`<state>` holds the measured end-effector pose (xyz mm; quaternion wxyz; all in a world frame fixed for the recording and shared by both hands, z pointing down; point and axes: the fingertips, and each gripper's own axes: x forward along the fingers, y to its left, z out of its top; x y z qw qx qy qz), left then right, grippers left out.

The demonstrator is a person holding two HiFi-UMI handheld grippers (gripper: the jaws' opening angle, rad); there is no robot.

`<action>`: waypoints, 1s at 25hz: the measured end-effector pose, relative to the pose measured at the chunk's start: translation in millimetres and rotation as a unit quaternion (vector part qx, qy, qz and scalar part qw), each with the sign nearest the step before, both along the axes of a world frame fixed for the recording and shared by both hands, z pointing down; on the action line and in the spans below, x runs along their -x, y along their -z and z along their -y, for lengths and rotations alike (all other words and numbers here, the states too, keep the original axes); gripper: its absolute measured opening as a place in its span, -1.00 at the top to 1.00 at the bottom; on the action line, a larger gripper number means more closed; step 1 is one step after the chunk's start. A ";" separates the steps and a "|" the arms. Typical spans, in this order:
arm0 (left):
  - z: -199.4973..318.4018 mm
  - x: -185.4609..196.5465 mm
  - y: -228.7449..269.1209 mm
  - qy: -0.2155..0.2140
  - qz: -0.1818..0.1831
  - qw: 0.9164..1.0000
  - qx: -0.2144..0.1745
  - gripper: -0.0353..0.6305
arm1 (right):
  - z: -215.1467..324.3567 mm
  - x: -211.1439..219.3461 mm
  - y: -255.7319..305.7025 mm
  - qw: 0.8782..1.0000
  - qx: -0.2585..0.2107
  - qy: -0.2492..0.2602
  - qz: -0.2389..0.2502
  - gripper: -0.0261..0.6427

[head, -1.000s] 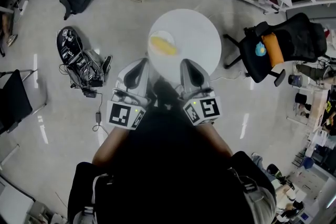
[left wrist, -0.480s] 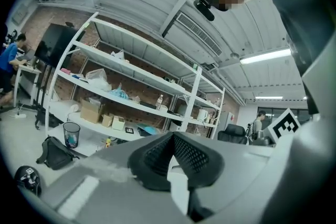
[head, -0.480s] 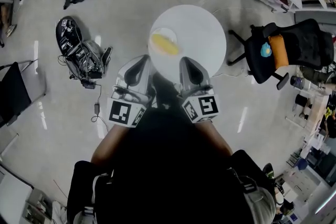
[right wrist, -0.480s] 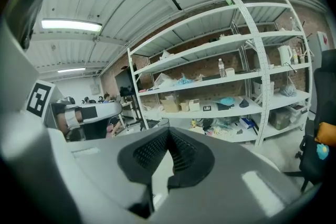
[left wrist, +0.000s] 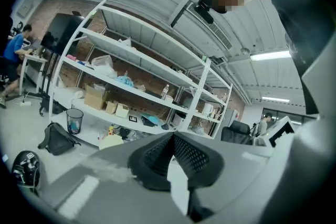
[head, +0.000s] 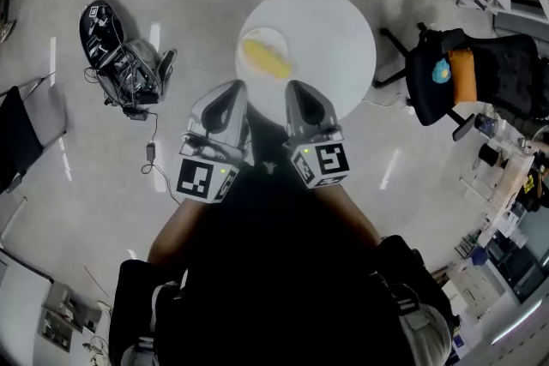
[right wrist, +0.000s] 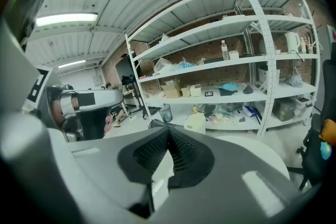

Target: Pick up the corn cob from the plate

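- We see the left gripper (left wrist: 172, 135) with its two dark ribbed pads pressed together at the tips, and nothing between them.
- The right gripper (right wrist: 168, 129) is the same: pads pressed together, pinching nothing.
- Each gripper carries a cube with black-and-white square markers, the left cube (head: 206, 178) and the right cube (head: 322, 163). These patterns are the only print we can make out clearly.
- In the head view both grippers are held side by side in front of the person's body, and they point toward the round white table (head: 334, 21). The tip of the right one lies over the near edge of the table.
- The corn cob (head: 264, 57) lies on a small white plate (head: 266, 34) at the left part of the table. It is ahead of the left gripper and apart from both.
- On the white shelves (right wrist: 236, 63) there is a small dark label (right wrist: 209, 93), perhaps with writing, but it is too small for us to read.
- A black chair (head: 497, 69) stands to the right of the table.
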<state>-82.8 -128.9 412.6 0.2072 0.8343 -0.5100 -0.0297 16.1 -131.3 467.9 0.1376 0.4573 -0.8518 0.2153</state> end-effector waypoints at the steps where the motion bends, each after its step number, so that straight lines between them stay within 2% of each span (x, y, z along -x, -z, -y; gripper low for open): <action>1: 2.3 -1.8 -5.2 0.000 -0.001 1.000 0.005 0.88 | 2.2 -0.3 -6.7 1.000 0.006 0.003 -0.003 0.89; 12: 21.6 -6.8 -51.2 0.017 -0.012 0.999 0.047 0.88 | 17.3 0.4 -80.8 0.996 0.053 0.043 -0.055 0.88; 17: 36.8 -3.6 -68.6 0.026 -0.014 0.998 0.051 0.88 | 17.3 1.4 -115.7 0.991 0.086 0.069 -0.070 0.65; 25: 50.4 2.0 -99.7 0.034 -0.020 0.996 0.080 0.88 | 18.6 8.5 -166.1 0.980 0.129 0.108 -0.108 0.34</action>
